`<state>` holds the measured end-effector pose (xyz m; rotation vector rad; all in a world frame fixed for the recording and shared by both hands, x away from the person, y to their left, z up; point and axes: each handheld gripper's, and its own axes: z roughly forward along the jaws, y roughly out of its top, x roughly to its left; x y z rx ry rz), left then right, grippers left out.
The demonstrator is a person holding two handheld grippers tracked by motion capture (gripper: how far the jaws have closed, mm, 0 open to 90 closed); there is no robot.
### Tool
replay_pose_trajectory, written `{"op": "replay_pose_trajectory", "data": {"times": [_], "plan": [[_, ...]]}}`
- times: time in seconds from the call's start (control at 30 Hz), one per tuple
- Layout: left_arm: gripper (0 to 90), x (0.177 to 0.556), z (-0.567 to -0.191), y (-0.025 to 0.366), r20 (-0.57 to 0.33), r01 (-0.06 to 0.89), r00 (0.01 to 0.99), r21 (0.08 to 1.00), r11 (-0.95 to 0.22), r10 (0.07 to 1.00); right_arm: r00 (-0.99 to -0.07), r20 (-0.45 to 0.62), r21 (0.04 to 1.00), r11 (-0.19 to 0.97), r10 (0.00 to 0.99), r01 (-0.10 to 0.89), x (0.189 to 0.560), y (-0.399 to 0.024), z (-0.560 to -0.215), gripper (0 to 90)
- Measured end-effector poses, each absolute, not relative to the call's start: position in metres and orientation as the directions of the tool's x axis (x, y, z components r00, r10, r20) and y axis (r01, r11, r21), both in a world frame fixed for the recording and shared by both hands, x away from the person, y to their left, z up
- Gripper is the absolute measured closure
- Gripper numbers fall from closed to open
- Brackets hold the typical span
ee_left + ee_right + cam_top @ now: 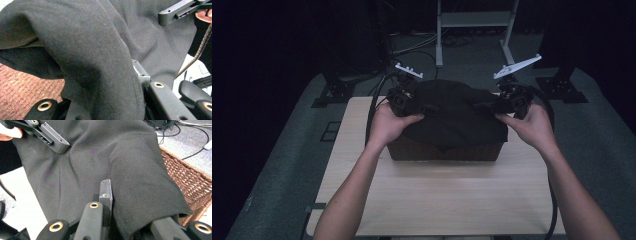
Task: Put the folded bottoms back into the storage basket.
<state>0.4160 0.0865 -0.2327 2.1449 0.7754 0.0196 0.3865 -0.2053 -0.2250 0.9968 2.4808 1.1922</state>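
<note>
High view has both hands at the far half of the table (437,200), the left gripper (412,102) and the right gripper (497,105) each biting into an end of a dark cloth (452,112) that drapes over a wicker basket (447,150). From the left gripper view, that claw is clenched on a thick fold of cloth (95,50), fabric bunched between the jaws and spilling over them; the basket weave (22,95) sits just below and to the side. From the right gripper view, same story: jaws clamped on a cloth (130,175) edge, basket rim (185,175) right beside the claw's outer side, the other gripper (47,135) across the fabric. Now the risks, as I judge them: each grip is on a rounded fold, not a flat hem, so a sharp tug apart could let the cloth slide out. Pull low and the fabric may snag on the rough wicker rim, or drag the light basket along the table. The cables trailing near each forearm could catch too. Room looks generous: bare table lies on the person's side of both claws, open air above them, and the table's side edges are well clear outward of each hand.
</note>
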Motion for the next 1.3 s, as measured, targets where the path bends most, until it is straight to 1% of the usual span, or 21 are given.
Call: {"op": "replay_pose_trajectory", "data": {"times": [0.5,0.67,1.3], "plan": [[68.7,0.445,-0.228,0.079,-0.249,0.537,0.798,0.708,-0.459,0.549,-0.73,0.107,0.746,0.431,0.675,0.508,0.415,-0.211,-0.219,77.2],[68.7,0.458,-0.229,0.081,-0.27,0.556,0.786,0.704,-0.443,0.556,-0.727,0.103,0.735,0.44,0.678,0.515,0.428,-0.208,-0.217,77.2],[69.0,0.494,-0.248,0.085,-0.305,0.601,0.751,0.683,-0.415,0.585,-0.707,0.133,0.71,0.431,0.695,0.557,0.468,-0.201,-0.234,77.2]]}}
